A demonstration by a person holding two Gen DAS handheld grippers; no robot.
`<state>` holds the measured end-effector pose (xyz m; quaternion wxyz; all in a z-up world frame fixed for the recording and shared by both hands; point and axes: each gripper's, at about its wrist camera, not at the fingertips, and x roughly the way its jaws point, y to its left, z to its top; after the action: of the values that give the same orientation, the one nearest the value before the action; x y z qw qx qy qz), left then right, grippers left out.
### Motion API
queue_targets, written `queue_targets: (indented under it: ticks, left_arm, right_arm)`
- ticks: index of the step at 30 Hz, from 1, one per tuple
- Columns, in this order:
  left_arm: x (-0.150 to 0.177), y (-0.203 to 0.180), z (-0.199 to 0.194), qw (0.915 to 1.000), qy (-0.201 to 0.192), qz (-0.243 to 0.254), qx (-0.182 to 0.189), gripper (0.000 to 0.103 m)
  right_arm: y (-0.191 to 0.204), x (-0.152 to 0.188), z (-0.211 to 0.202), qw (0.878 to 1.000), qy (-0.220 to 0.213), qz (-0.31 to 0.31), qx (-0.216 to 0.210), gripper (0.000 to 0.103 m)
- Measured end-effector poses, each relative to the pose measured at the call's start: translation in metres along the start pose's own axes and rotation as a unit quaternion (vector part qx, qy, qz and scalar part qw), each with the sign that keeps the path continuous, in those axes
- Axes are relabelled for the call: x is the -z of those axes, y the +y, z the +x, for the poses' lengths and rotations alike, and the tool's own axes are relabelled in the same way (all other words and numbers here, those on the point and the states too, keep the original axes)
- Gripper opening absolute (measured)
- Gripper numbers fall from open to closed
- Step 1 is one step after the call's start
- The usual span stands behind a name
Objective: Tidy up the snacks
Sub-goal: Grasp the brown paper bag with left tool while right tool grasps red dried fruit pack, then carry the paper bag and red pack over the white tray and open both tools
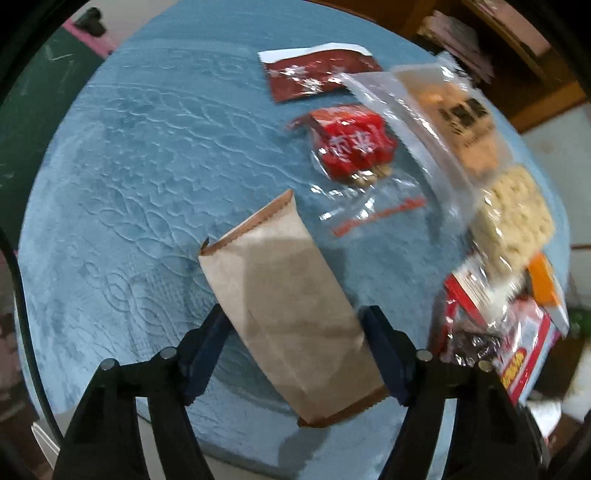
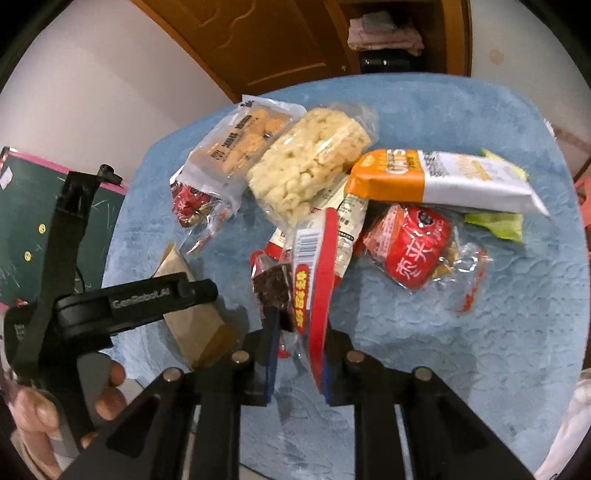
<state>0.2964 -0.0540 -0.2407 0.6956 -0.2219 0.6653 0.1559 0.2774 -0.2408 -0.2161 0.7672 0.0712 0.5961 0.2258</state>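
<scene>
My left gripper [image 1: 295, 325] is shut on a brown paper bag [image 1: 284, 295], its fingers on both sides, above the blue cloth [image 1: 129, 166]. My right gripper [image 2: 299, 325] is shut on a red-and-white snack packet [image 2: 314, 291] with a dark brown bar inside; the same packet shows in the left wrist view [image 1: 509, 336]. On the cloth lie a puffed rice cake [image 2: 306, 162], a tan biscuit pack [image 2: 236, 144], an orange-and-white bar [image 2: 436, 177], a red wrapped sweet [image 2: 413, 247], another red sweet [image 1: 354, 144] and a dark red sachet [image 1: 314, 74].
A green board with a pink edge [image 2: 22, 206] stands to the left. A wooden wardrobe [image 2: 266, 40] with folded clothes [image 2: 384, 33] is behind the table. The left gripper's black body [image 2: 122, 299] and the person's hand [image 2: 40, 406] fill the right wrist view's lower left.
</scene>
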Motion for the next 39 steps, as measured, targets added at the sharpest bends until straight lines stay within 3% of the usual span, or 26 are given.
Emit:
queue_targets:
  ticks: [5,11,17,18,23,31,33,37,39]
  left_arm:
    - [0.009,0.019,-0.031,0.9976,-0.012,0.053,0.044,0.070]
    - [0.036,0.022,-0.095,0.9875,-0.056,0.114,0.094,0.070]
    - [0.086,0.032,-0.165,0.9632,-0.126,0.202,0.125,0.070]
    - [0.098,0.036,-0.180,0.9577,-0.139,0.216,0.130,0.070]
    - [0.139,0.068,-0.227,0.9353,-0.184,0.265,0.146,0.070]
    - [0.198,0.106,-0.253,0.9053,-0.233,0.331,0.129,0.070]
    - [0.207,0.114,-0.258,0.8988,-0.242,0.345,0.122,0.070]
    - [0.225,0.121,-0.259,0.8770,-0.268,0.387,0.095,0.070]
    - [0.234,0.124,-0.259,0.8710,-0.271,0.399,0.091,0.070]
  right_arm:
    - [0.012,0.006,-0.025,0.999,-0.028,-0.019,0.013,0.016]
    - [0.029,0.023,-0.071,0.997,-0.073,-0.031,0.014,0.015]
    - [0.059,0.060,-0.137,0.989,-0.142,-0.047,0.006,0.015]
    - [0.065,0.069,-0.150,0.986,-0.155,-0.052,0.008,0.006]
    - [0.096,0.111,-0.192,0.977,-0.205,-0.065,0.005,0.001]
    - [0.124,0.173,-0.227,0.968,-0.240,-0.074,-0.009,0.000]
    - [0.128,0.185,-0.231,0.968,-0.240,-0.072,-0.013,0.000]
    - [0.134,0.206,-0.233,0.969,-0.235,-0.068,-0.028,0.000]
    - [0.138,0.213,-0.231,0.971,-0.229,-0.068,-0.033,0.000]
